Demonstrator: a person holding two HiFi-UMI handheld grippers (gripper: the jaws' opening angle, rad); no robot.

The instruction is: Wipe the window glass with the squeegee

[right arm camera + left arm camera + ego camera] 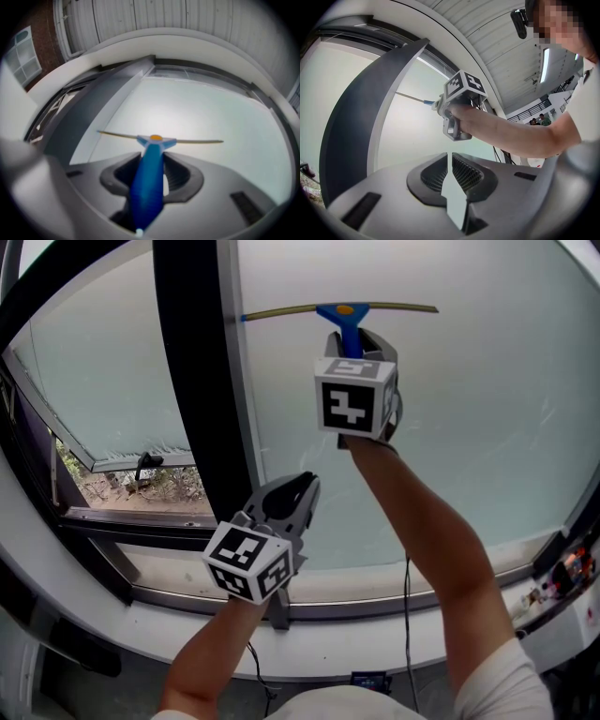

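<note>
high on the window glass [469, 427], my right gripper [354, 341] pinches the squeegee [342, 312] handle, blade just beyond its jaws; left gripper [298, 491] lower, pressed together, empty.

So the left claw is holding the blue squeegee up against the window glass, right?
No, it is the right claw that holds the blue squeegee up against the window glass; the right gripper view shows the handle between its jaws. The left claw holds nothing.

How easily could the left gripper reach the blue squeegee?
Probably yes: the left gripper sits lower, empty, with only bare glass between it and the squeegee, though the right gripper holds it.
</note>
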